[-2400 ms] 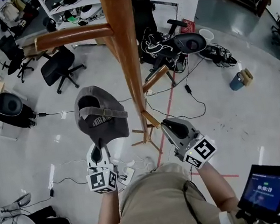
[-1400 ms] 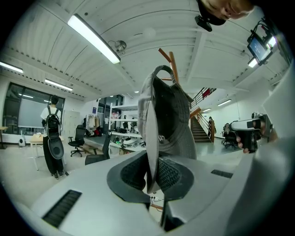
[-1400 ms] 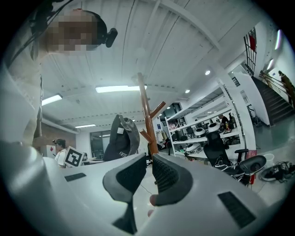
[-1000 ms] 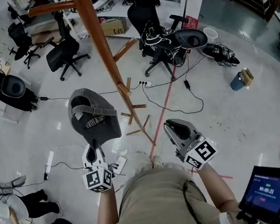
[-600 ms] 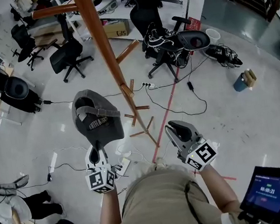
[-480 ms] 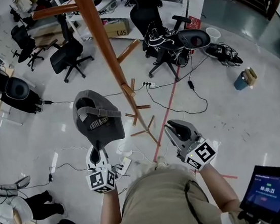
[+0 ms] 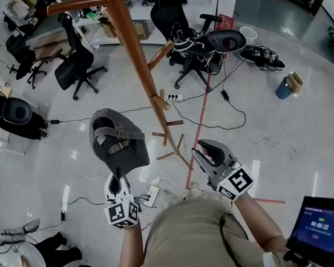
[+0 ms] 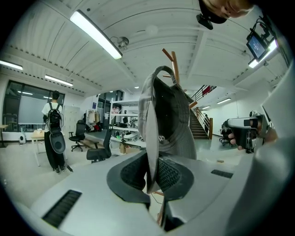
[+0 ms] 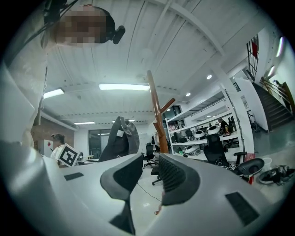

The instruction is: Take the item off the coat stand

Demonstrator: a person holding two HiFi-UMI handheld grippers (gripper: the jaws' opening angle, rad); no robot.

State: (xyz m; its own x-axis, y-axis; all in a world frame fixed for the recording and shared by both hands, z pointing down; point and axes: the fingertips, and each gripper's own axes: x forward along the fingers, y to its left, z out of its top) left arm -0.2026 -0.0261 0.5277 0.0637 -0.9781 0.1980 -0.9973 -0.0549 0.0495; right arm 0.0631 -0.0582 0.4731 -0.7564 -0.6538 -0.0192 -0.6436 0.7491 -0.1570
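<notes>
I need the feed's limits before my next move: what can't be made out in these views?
Top of the coat stand: cut off by the head view's upper edge; anything hanging higher is unseen.
The coat stand in the left gripper view: hidden behind the cap; only peg tips show.
Lettering on the cap: too small to read in the head view.
The screen: head view's lower right, figures too small.
</notes>
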